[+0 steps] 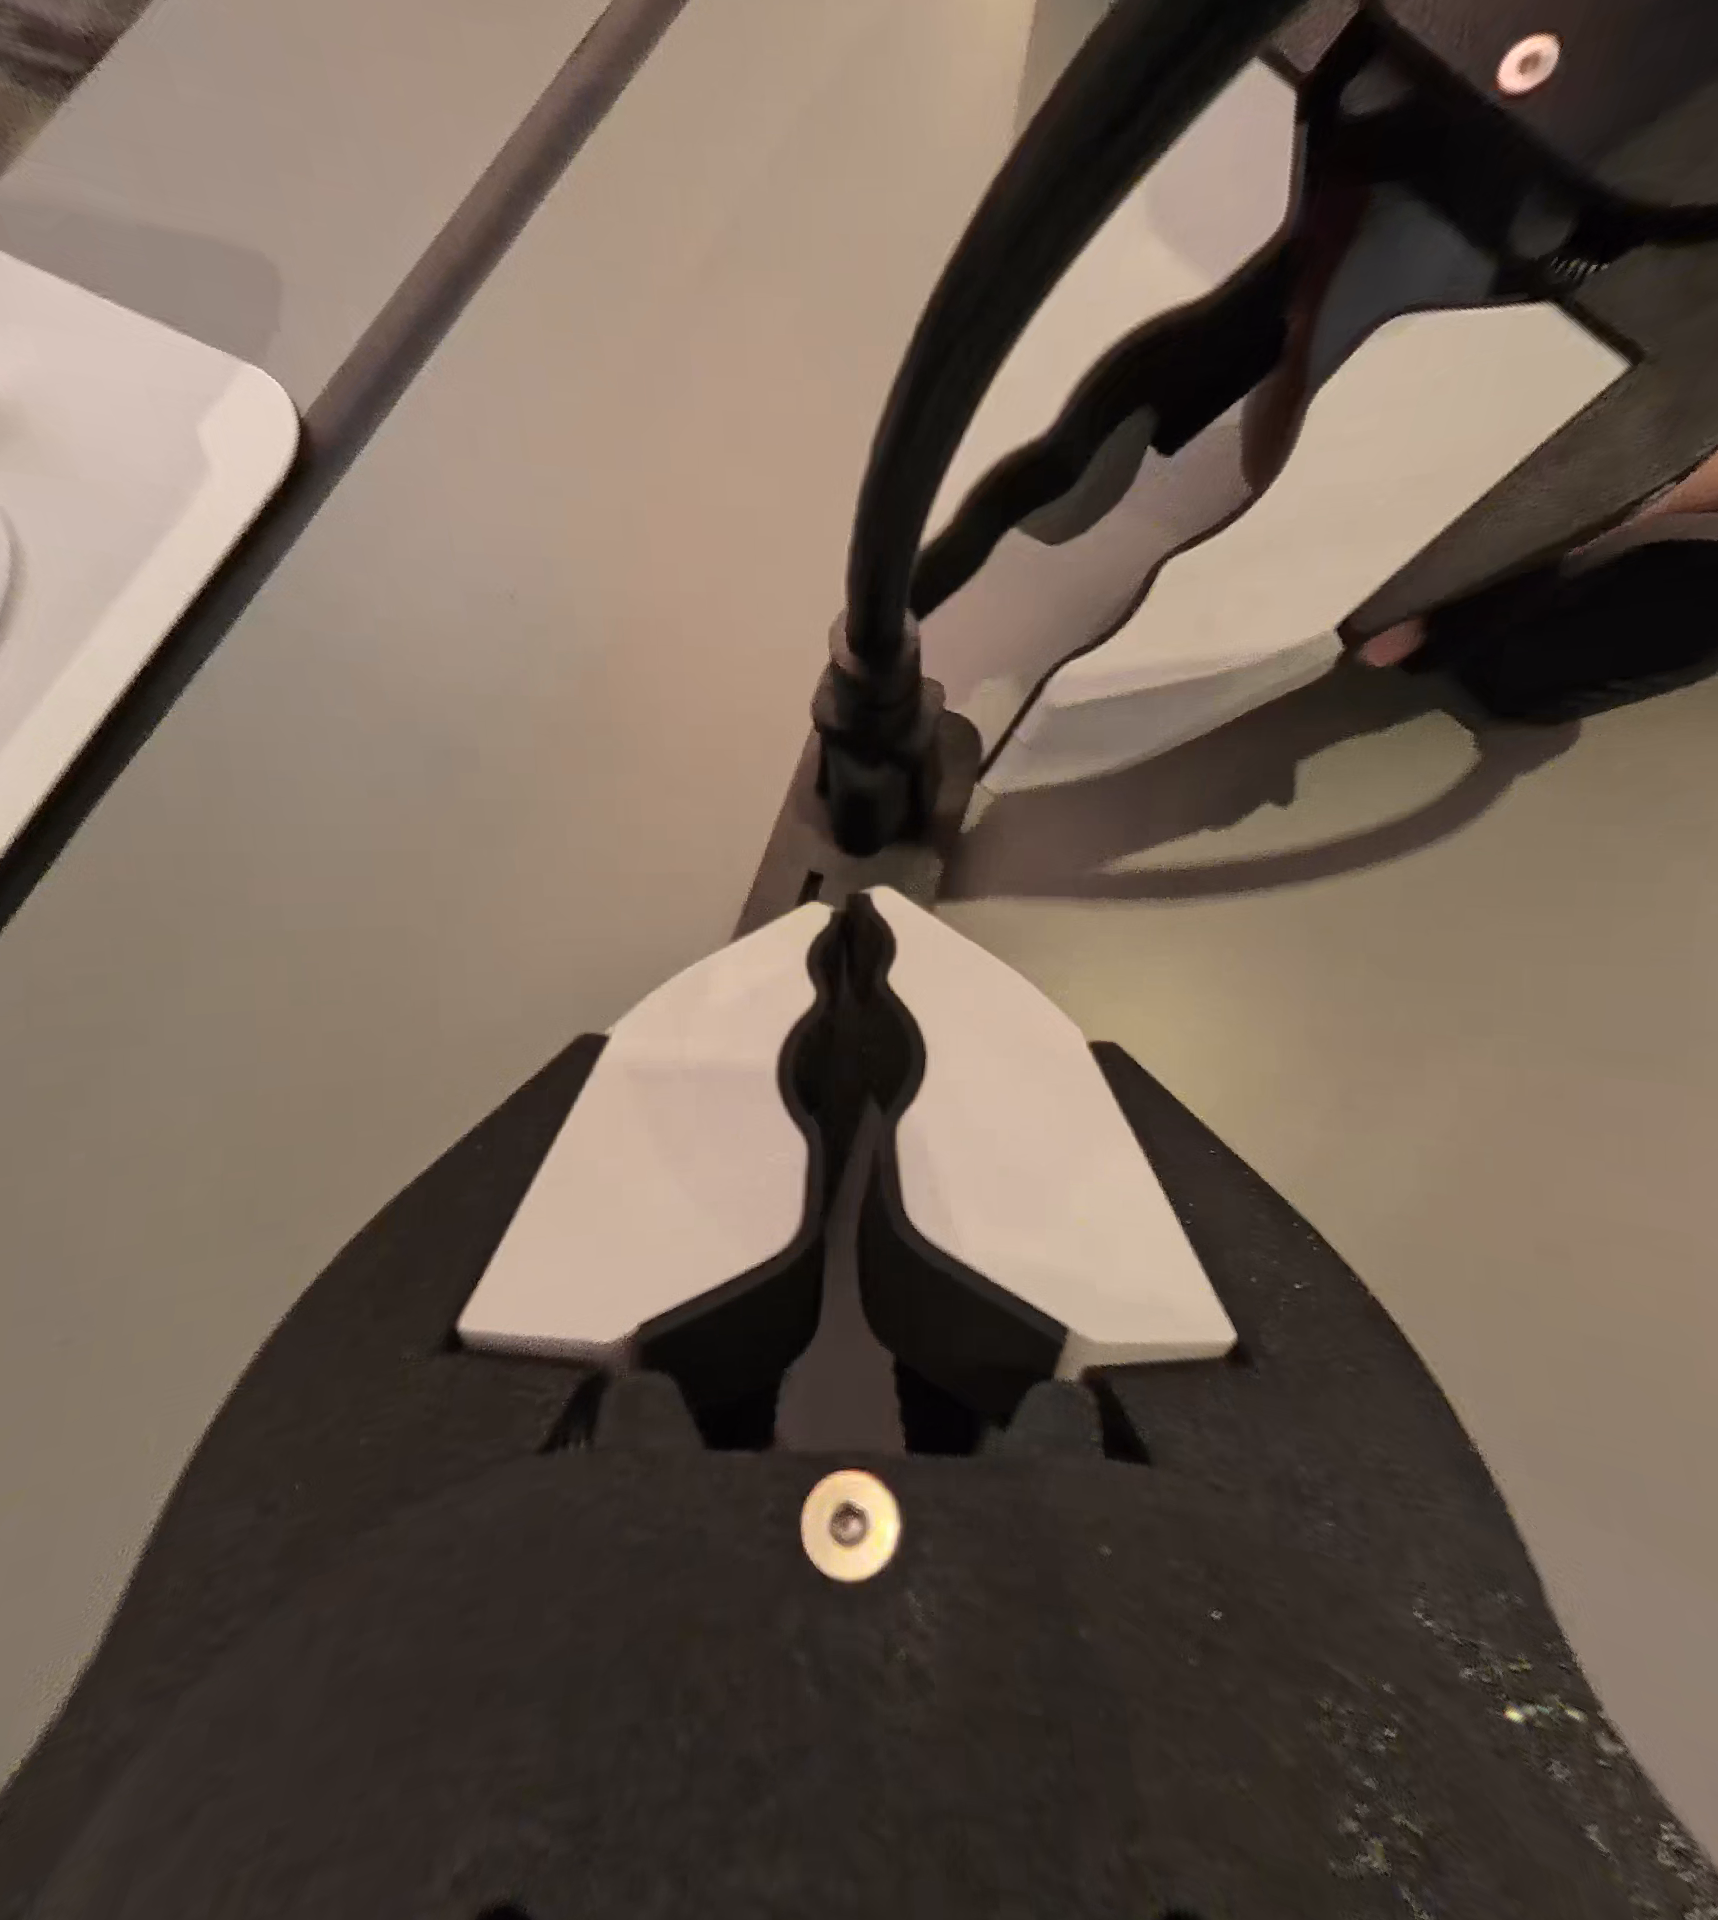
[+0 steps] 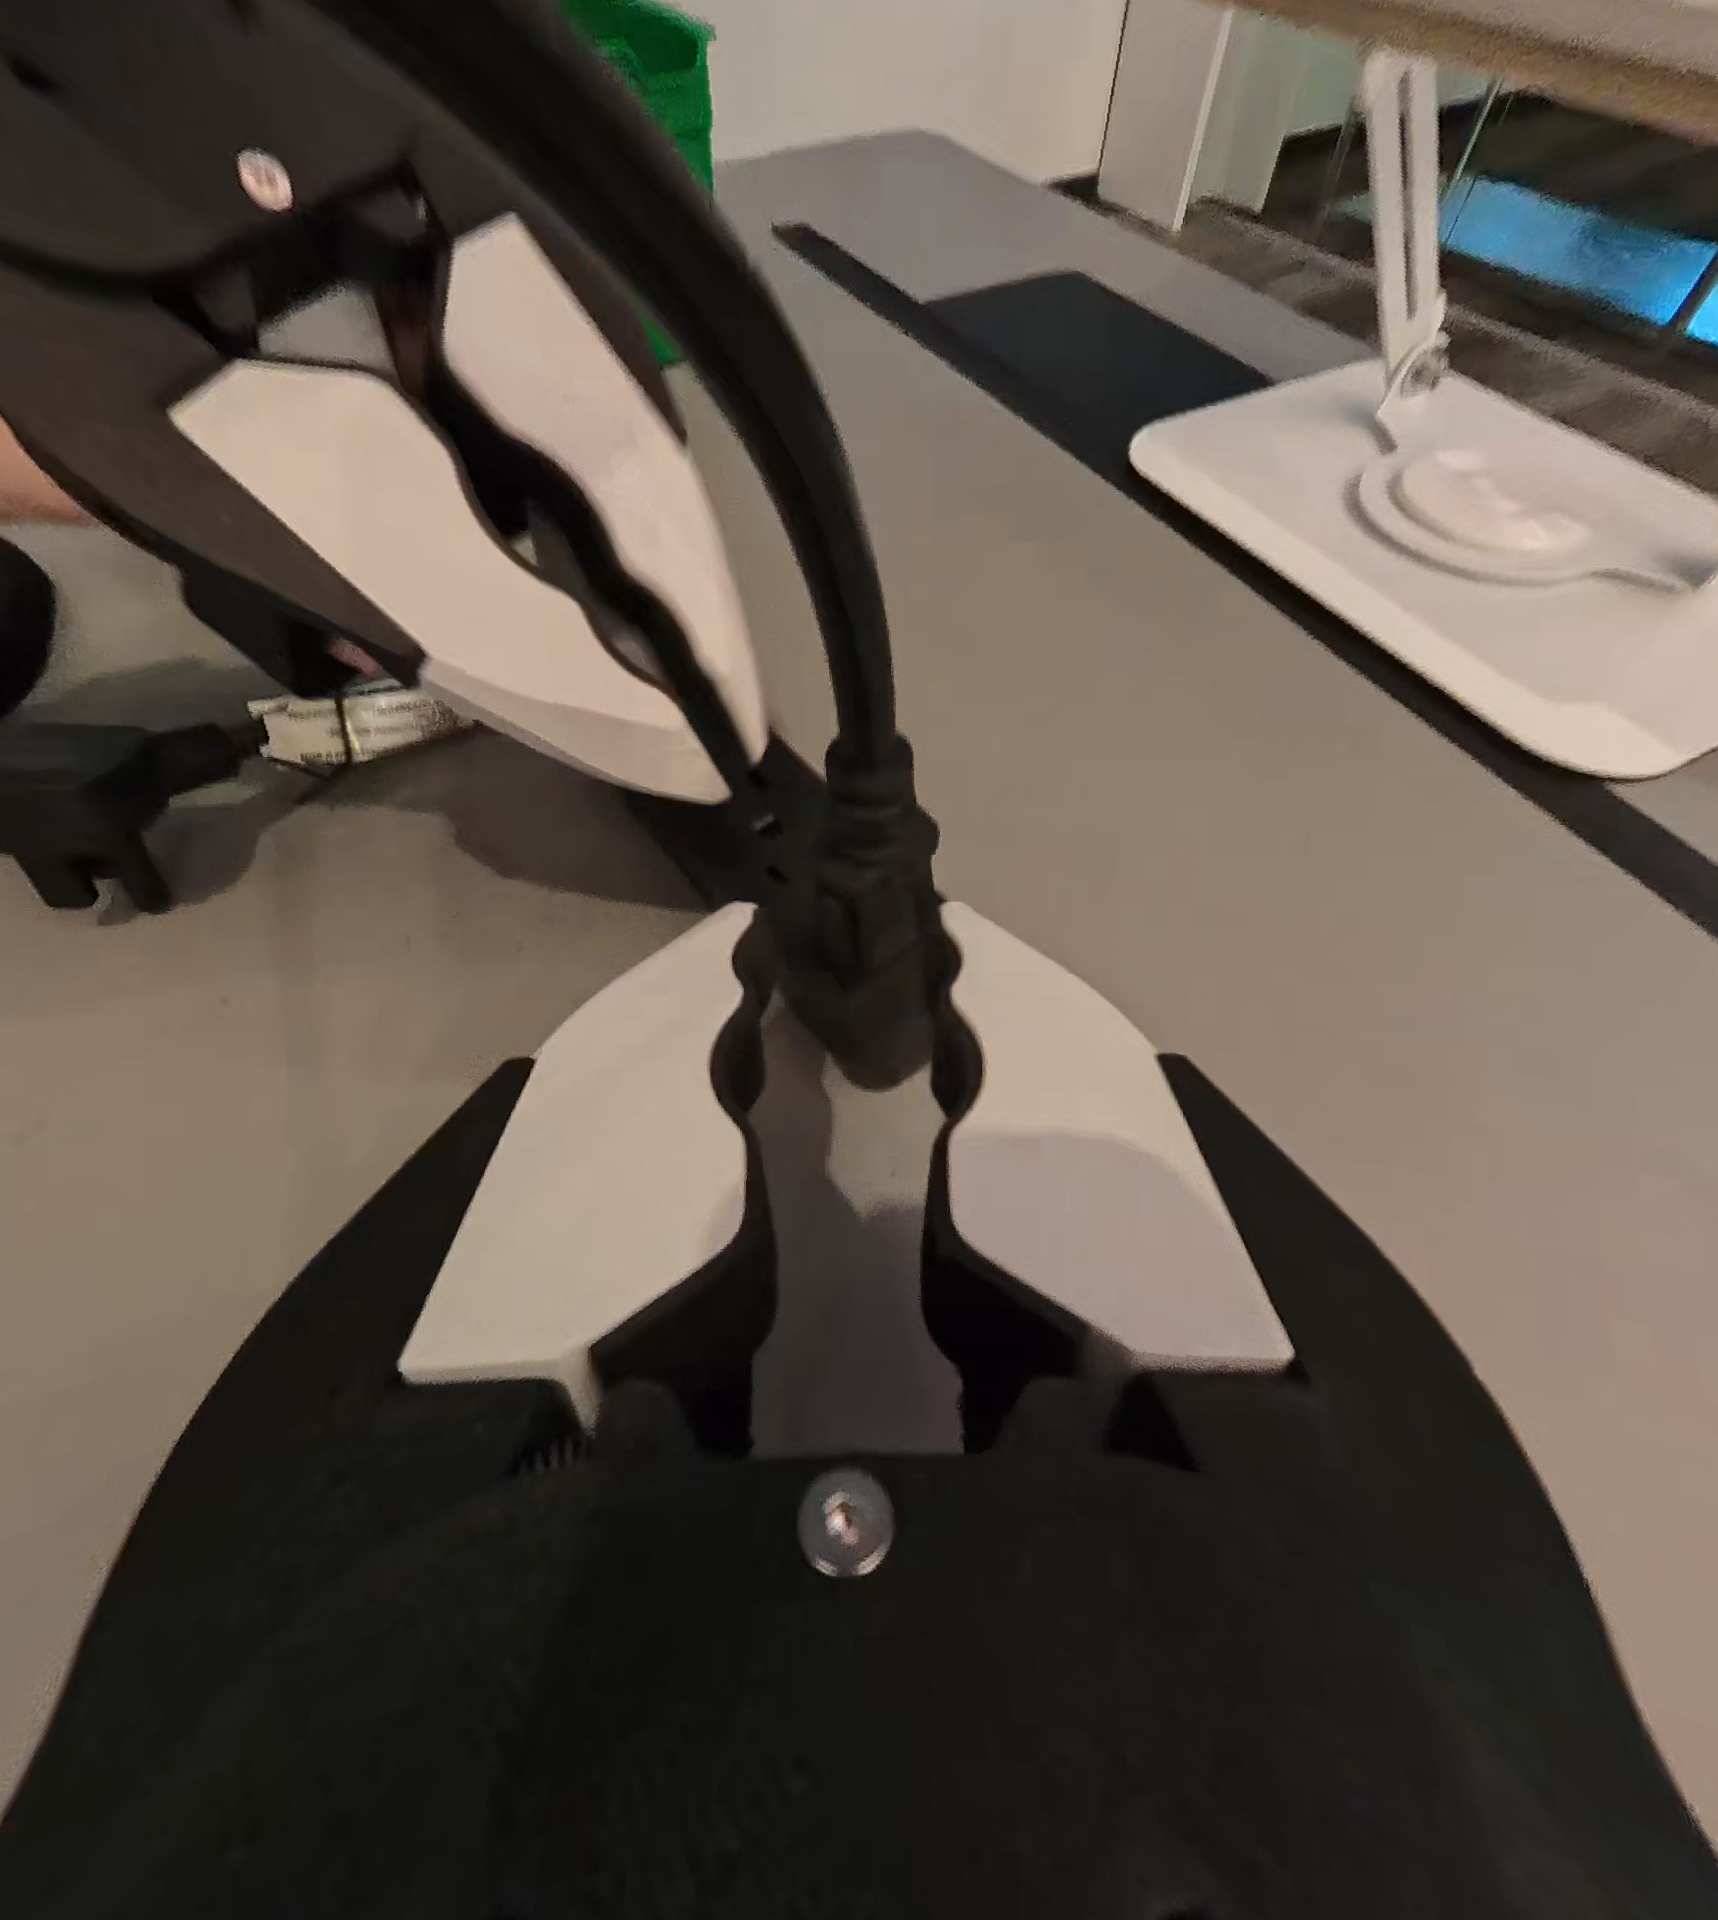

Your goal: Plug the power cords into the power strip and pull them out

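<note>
A narrow dark power strip (image 1: 790,868) lies on the grey table (image 1: 315,1039); it also shows in the right wrist view (image 2: 767,826). A black plug (image 2: 860,987) stands upright on it, and its thick cord (image 2: 834,520) arcs up and away. My right gripper (image 2: 847,920) is shut on the plug, one finger on each side. In the left wrist view the plug (image 1: 870,769) shows just beyond my left gripper (image 1: 860,904). That gripper is shut, with its tips down on the strip. I cannot tell how deep the plug sits.
A second black plug (image 2: 76,821) with a white tag (image 2: 356,727) lies on the table to the left. A white stand base (image 2: 1457,582) sits past a dark groove (image 2: 1250,634), and also shows in the left wrist view (image 1: 107,468). A gloved hand (image 1: 1561,644) holds the right gripper. The grippers' ends are close to 4 cm from one another.
</note>
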`<state>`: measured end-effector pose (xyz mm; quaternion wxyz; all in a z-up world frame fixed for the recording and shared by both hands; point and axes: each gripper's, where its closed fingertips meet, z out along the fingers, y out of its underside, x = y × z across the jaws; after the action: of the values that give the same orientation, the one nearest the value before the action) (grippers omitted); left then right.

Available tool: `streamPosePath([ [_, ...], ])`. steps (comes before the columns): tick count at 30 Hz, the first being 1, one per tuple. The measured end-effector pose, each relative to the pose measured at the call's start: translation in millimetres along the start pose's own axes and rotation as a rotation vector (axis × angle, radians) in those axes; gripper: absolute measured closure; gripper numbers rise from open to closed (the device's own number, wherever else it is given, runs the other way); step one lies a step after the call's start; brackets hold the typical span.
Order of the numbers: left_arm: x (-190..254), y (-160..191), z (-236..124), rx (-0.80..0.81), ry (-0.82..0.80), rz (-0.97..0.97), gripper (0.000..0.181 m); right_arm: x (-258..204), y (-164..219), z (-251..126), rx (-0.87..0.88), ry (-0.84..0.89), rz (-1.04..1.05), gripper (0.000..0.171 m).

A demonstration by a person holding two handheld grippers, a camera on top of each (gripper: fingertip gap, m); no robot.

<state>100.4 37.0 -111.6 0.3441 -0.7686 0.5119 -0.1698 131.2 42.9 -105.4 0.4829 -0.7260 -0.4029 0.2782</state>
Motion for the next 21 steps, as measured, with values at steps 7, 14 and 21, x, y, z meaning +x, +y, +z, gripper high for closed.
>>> streamPosePath([
  [7,-22.0,11.2,23.2,-0.088,-0.214,0.011,0.181,1.3,-13.2,14.9,0.037,-0.035,0.047,0.133],
  [14,-24.5,9.3,26.0,-0.076,-0.286,-0.102,0.180,6.2,-10.4,12.9,0.042,0.019,0.184,0.146],
  [21,-60.5,18.6,-16.1,-0.368,-0.694,0.341,0.169,2.2,-9.3,9.8,0.057,0.030,0.210,0.147],
])
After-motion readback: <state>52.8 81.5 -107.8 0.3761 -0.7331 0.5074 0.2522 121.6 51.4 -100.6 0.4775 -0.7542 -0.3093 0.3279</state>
